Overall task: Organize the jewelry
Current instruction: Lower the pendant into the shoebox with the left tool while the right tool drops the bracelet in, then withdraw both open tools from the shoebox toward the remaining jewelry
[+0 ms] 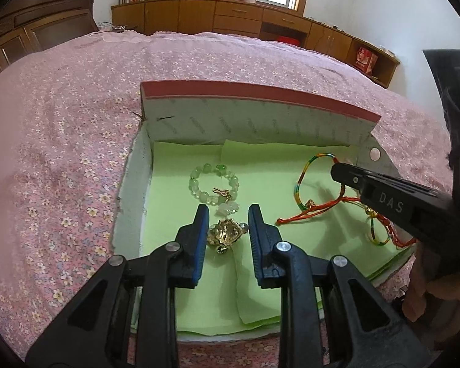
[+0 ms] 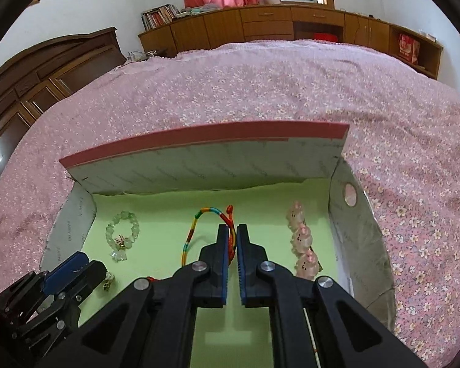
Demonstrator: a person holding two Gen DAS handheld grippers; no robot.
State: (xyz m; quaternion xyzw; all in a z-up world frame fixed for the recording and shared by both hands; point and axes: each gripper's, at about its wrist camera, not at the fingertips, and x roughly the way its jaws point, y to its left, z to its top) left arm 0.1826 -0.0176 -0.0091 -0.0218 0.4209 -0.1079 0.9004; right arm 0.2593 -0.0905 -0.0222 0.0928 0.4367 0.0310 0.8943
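right gripper (image 2: 233, 230) pinched the braided cord bracelet (image 2: 196, 230) inside the box (image 2: 352, 245), its loop arching away; left gripper (image 1: 227, 211) jaws slightly spread around gold charm (image 1: 225, 231)

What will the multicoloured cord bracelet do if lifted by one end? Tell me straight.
The multicoloured cord bracelet will probably sag and dangle: it is thin woven cord lying in loose curves on the green liner. Its red tail strings may trail or snag. It looks light and unlikely to roll.
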